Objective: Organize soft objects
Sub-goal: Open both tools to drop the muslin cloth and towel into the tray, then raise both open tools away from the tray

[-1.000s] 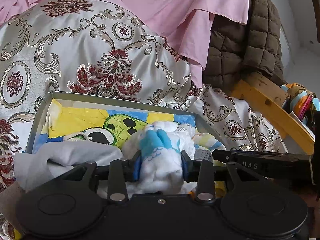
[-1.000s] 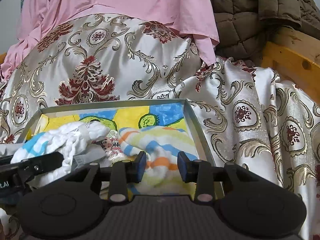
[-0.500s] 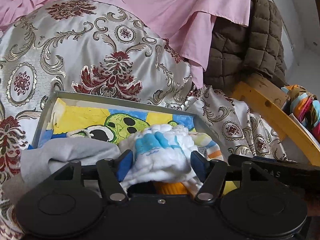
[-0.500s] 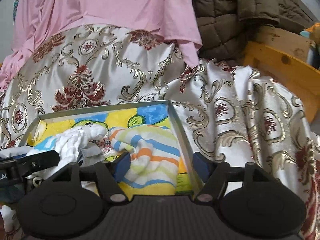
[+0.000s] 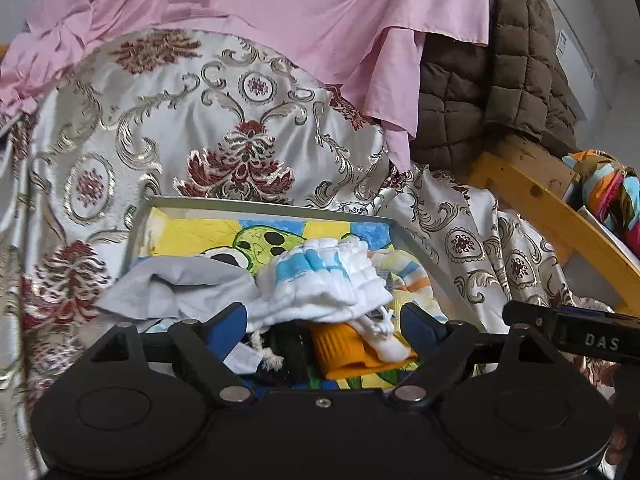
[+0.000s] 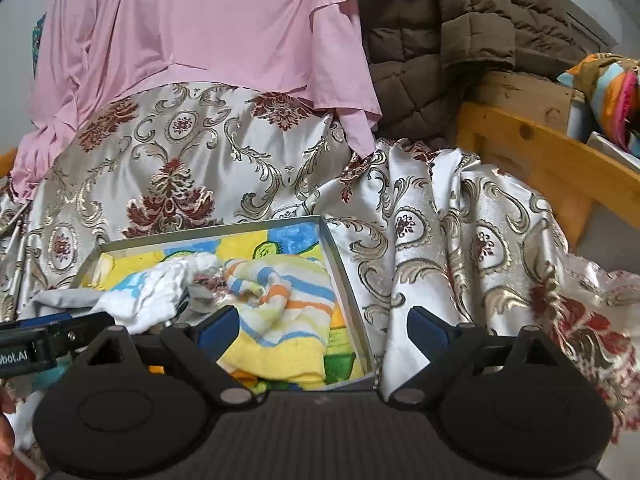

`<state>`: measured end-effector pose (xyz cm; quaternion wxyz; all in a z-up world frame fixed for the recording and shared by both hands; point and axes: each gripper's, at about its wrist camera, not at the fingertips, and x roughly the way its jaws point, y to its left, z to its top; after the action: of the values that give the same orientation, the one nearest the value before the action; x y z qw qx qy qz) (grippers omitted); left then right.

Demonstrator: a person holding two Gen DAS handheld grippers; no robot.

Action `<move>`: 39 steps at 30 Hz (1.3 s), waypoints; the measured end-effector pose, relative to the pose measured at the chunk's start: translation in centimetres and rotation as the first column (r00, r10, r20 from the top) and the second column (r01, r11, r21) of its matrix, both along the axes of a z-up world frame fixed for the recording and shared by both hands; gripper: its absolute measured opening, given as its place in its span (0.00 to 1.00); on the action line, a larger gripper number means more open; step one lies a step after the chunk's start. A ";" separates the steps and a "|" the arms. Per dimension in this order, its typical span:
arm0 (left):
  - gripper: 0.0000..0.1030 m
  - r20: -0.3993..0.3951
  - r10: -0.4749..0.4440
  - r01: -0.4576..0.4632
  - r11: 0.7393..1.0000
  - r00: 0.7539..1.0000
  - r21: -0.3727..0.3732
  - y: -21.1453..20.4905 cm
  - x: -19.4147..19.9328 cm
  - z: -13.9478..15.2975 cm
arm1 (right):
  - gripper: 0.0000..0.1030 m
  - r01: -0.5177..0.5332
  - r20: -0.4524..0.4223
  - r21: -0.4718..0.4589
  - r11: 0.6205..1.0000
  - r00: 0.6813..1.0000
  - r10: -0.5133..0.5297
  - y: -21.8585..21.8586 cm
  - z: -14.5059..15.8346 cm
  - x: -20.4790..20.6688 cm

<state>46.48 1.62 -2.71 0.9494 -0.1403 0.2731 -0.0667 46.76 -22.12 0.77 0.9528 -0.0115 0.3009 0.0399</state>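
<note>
A shallow grey box (image 5: 264,205) (image 6: 344,268) with a cartoon print on its floor lies on the bed. Inside it are a white and blue cloth (image 5: 324,280) (image 6: 148,292), a grey cloth (image 5: 180,288), an orange knit piece (image 5: 348,346) and a striped pastel garment (image 6: 288,300) (image 5: 404,270). My left gripper (image 5: 324,324) hangs just above the white cloth, its jaws opening, with no pad pressing on it. My right gripper (image 6: 324,326) hovers over the striped garment and the box's right wall, jaws opening wide, holding nothing.
A silver and red brocade bedspread (image 5: 240,136) (image 6: 460,240) covers the bed around the box. A pink sheet (image 5: 280,12) and a brown quilted jacket (image 5: 492,80) are piled behind. A wooden bed frame (image 6: 532,148) and a colourful cloth (image 6: 612,88) stand at the right.
Both grippers let go: the left released the white and blue cloth, the right the striped garment. Both pulled back and rose, and the orange knit piece came into sight.
</note>
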 end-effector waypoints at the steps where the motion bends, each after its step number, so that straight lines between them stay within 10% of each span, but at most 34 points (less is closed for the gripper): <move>1: 0.84 0.002 0.004 -0.004 1.000 1.000 0.011 -0.1 -0.4 0.4 | 0.92 -0.001 -0.003 0.005 1.000 1.000 0.001 -0.1 0.2 -0.5; 39: 0.99 0.175 0.123 -0.143 0.984 0.977 0.108 -1.0 -23.0 8.1 | 1.00 -0.031 0.149 0.124 0.992 0.989 0.012 -1.9 6.5 -20.9</move>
<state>23.44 0.64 5.36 0.9780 -0.0951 0.1856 0.0020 25.84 -24.02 7.24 0.9708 0.0426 0.2260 0.0682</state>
